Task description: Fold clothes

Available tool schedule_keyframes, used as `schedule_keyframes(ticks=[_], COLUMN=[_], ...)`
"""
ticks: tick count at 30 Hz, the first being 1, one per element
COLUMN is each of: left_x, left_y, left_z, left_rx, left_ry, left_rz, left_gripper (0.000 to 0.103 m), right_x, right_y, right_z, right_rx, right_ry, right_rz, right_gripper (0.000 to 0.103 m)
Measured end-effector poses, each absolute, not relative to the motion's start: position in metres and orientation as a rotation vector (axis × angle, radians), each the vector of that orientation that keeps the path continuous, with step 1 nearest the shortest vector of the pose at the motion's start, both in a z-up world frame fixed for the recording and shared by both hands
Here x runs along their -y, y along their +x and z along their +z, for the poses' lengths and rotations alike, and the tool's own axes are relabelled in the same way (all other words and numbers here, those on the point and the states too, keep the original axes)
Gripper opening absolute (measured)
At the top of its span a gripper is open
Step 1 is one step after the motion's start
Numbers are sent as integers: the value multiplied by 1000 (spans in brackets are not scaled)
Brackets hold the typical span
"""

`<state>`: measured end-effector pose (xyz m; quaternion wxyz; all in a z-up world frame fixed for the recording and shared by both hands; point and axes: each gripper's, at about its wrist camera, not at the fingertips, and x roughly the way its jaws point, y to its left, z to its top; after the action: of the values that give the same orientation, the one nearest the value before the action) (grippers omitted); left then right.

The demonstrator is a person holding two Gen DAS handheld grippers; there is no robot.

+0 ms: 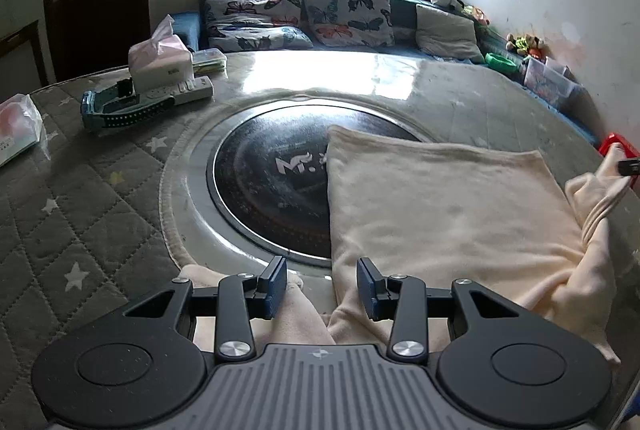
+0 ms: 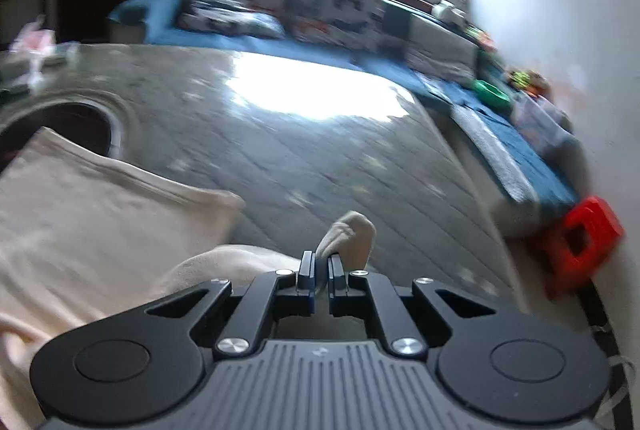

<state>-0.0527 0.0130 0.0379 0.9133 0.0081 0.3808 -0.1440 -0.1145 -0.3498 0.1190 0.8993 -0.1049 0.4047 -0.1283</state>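
Left gripper (image 1: 322,284): fingers apart, above cream garment (image 1: 440,206), gripping nothing.
Right gripper (image 2: 319,270): fingers clamped on garment's corner.
Table (image 1: 80,214): quilted cover.

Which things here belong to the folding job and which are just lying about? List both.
Job: cream garment; right gripper, shut on its corner; left gripper, fingers apart over its near edge.

Lying about: tissue box; remote control; butterfly cushions; red stool.

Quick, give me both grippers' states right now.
Left gripper: open, hovering over the cream garment, gripping nothing.
Right gripper: shut on a bunched edge of the cream garment.
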Motion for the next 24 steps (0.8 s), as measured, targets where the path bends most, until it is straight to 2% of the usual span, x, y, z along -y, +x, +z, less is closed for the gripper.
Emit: schedule_keyframes(ticks=[3, 7, 12, 15, 24], left_x=[-13, -8, -1, 5, 26], left_y=[-51, -42, -19, -1, 46], left_z=[39, 43, 43, 43, 29], left_rx=[-786, -790, -814, -819, -847], left_ry=[18, 17, 8, 11, 62], left_rz=[-293, -289, -260, -245, -245], left_gripper=[42, 42, 42, 42, 42], right_x=[359, 362, 354, 347, 339], right_y=[-123, -120, -103, -83, -26], right_z=[123, 129, 120, 107, 71], right_rx=[-827, -810, -843, -876, -934], right_ry=[-242, -170, -83, -27, 30], right_rz=[-325, -247, -120, -53, -21], right_gripper=[12, 28, 31, 37, 43])
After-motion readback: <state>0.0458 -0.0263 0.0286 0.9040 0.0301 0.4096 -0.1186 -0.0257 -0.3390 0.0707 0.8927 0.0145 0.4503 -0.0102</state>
